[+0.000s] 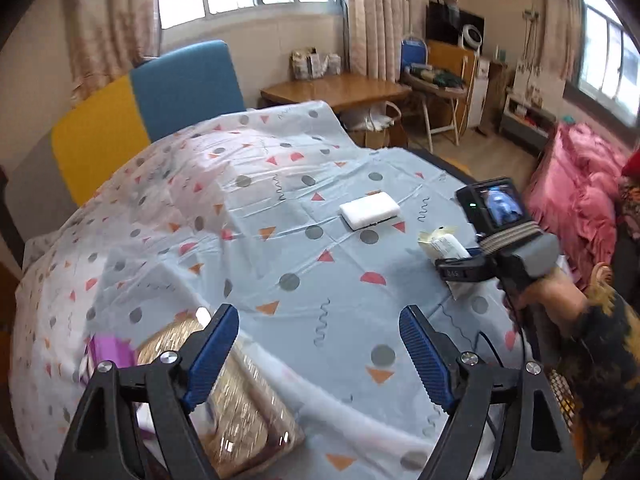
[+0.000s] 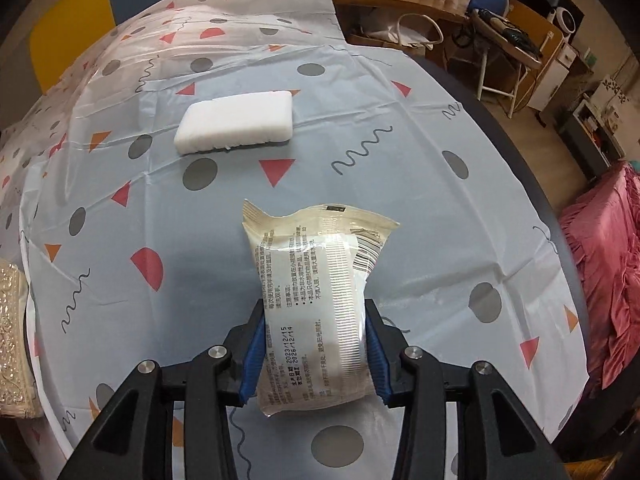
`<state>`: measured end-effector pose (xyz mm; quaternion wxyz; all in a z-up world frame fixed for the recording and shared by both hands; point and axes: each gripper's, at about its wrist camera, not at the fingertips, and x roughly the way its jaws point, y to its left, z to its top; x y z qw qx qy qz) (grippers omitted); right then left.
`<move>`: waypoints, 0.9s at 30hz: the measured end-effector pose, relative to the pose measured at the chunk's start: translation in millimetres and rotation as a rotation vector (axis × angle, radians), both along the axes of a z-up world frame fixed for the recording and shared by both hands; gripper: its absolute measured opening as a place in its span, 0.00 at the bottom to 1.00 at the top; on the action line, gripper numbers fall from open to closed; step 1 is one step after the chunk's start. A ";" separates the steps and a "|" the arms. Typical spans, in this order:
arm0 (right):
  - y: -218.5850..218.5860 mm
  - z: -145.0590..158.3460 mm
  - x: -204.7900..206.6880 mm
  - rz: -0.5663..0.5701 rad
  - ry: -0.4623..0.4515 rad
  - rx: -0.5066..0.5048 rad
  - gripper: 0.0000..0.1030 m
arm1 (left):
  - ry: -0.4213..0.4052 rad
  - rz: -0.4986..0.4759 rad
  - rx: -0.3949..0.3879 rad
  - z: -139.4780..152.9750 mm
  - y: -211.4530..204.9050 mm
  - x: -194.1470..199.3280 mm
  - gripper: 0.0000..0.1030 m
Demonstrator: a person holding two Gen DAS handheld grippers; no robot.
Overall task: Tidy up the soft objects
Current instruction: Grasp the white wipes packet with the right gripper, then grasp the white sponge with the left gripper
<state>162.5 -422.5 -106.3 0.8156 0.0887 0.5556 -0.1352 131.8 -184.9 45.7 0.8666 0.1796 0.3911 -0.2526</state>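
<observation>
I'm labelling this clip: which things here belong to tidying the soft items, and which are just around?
Job: wipes packet in right gripper; white sponge; gold-patterned container; open left gripper.
Around: patterned tablecloth; blue-yellow chair; pink bedding; wooden desk.

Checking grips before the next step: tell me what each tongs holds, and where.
The right tongs grip the sealed wipes packet across its sides, at the near end. The left tongs are open and hold nothing.

Both cameras ride behind their tongs, angled down at the worktop (image 1: 280,264). Left view sits farther back, right view closer; both share the white sponge (image 1: 370,209) and far wooden desk (image 1: 336,88).
</observation>
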 end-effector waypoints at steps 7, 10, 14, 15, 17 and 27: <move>-12.5 3.6 -3.7 -0.031 -0.019 0.086 0.44 | 0.032 -0.081 0.188 -52.8 -84.3 70.9 0.86; -16.9 3.3 -4.4 -0.036 -0.008 0.085 0.44 | 0.005 -0.117 0.249 -76.9 -107.2 96.4 0.86; -21.5 -0.4 -0.4 -0.051 0.000 0.103 0.44 | 0.004 -0.199 0.312 -103.0 -135.1 122.2 0.86; -21.5 -1.2 0.6 -0.048 0.004 0.103 0.44 | 0.006 -0.234 0.328 -109.5 -143.1 127.1 0.86; -19.9 -1.4 3.1 -0.043 0.013 0.092 0.44 | -0.013 -0.289 0.364 -118.5 -156.4 133.8 0.87; -18.6 -1.6 8.7 -0.035 0.034 0.084 0.45 | -0.041 -0.473 0.393 -151.2 -210.9 166.5 0.89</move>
